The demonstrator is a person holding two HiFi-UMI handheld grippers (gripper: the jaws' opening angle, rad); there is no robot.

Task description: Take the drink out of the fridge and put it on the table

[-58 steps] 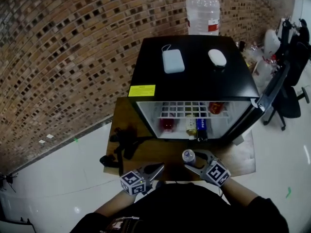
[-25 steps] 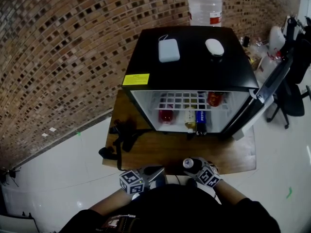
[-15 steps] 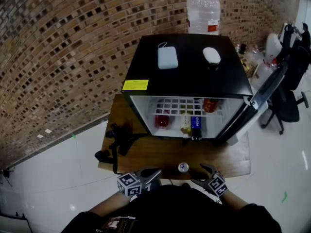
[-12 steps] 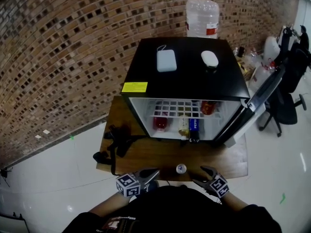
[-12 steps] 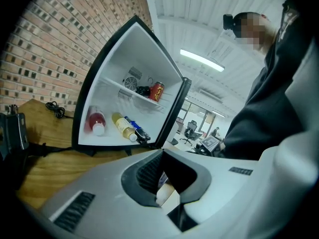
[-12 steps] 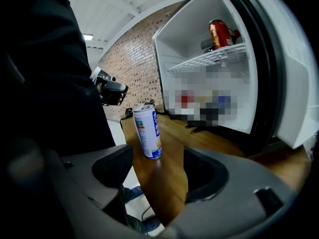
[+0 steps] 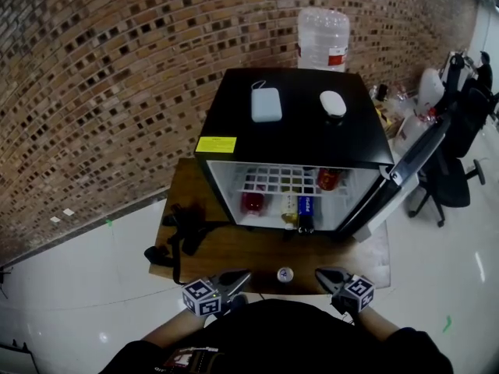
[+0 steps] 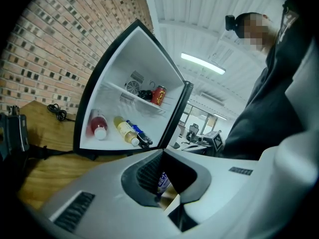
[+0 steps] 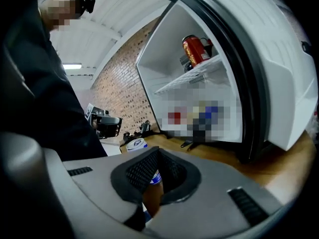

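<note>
Right gripper view: my right gripper point(image 9: 148, 210) has its fingers pressed together, having just closed on nothing. Past the tips, the drink can point(image 9: 135, 144) stands upright on the wooden worktop point(image 9: 294, 158), near its front edge. The left gripper point(image 9: 110, 122) hangs beyond the can. Left gripper view: those fingers also meet at the tips, empty, and a sliver of the can shows through the hollow between them.

Head view: the can sits free between the two grippers, touching neither. Behind it the black fridge point(image 7: 300, 139) fills the back of the worktop, its door point(image 7: 398, 170) swung wide to the right. On the fridge floor lie a red bottle point(image 7: 252, 202), a yellow bottle point(image 7: 288, 206) and a blue-labelled drink point(image 7: 305, 207). A red can point(image 7: 328, 179) sits on the wire shelf point(image 7: 273, 179) above them. Some black cable and gear point(image 7: 183, 228) lies at the worktop's left end, well apart from the can.

A second ago the right fingers were round the can. Half a second ago they stood spread beside it. Now they are closed, clear of it on its right.

Only the head view shows the fridge top, which carries a pale blue pack point(image 7: 266, 104) and a white oval object point(image 7: 333, 104). A water jug point(image 7: 323, 37) stands behind the fridge. Only the left gripper view shows the lower bottles lying on their sides, caps toward me.
</note>
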